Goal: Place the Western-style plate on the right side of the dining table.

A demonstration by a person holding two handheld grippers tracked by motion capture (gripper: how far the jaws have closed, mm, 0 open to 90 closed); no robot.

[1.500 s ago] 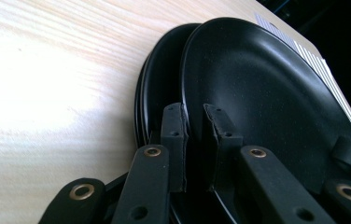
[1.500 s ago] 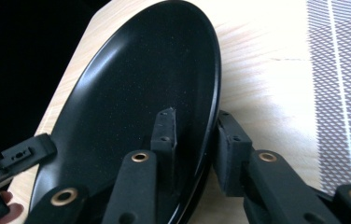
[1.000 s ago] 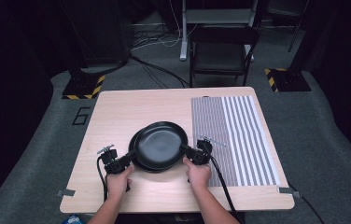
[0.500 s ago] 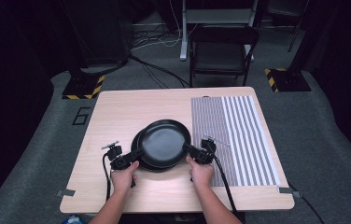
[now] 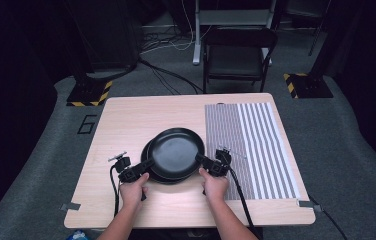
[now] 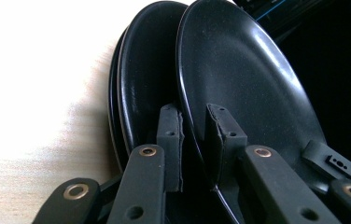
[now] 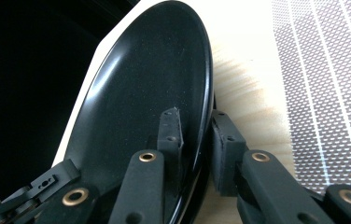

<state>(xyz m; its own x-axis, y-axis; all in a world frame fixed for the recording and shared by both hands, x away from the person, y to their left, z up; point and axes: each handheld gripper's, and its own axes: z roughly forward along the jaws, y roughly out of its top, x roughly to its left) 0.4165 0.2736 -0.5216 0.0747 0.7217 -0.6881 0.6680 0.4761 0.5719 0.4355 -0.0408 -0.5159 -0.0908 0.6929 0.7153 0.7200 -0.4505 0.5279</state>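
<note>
Near the front middle of the table (image 5: 126, 120), a black plate (image 5: 176, 151) is held just above at least one more black plate (image 5: 148, 169) that lies on the wood; the upper one sits shifted a little away from the person and toward the striped mat, so the lower rim peeks out at the left and front. The plate is round, shallow and glossy black, with a raised rim and a faint dusty speckle on its face; light from above leaves a pale sheen along one side.

The left claw (image 6: 193, 144) is closed on the near left rim of the top plate, one pad above the rim and one below, and its jaws have just been closing a little on that rim. The right claw (image 7: 195, 149) is clamped on the near right rim in the same way, rim pinched between its two pads. A hand holds each claw, with a black cable trailing back from each.

A large number 6 (image 5: 87, 124) is marked on the floor beside the table's left edge.

The table is pale wood with tape tabs at its front corners, and a grey and white striped mat (image 5: 256, 150) covers its right part. Around it lie grey carpet, a dark folding chair (image 5: 239, 55) behind, loose cables, and yellow and black hazard-striped stand bases (image 5: 88, 94).
</note>
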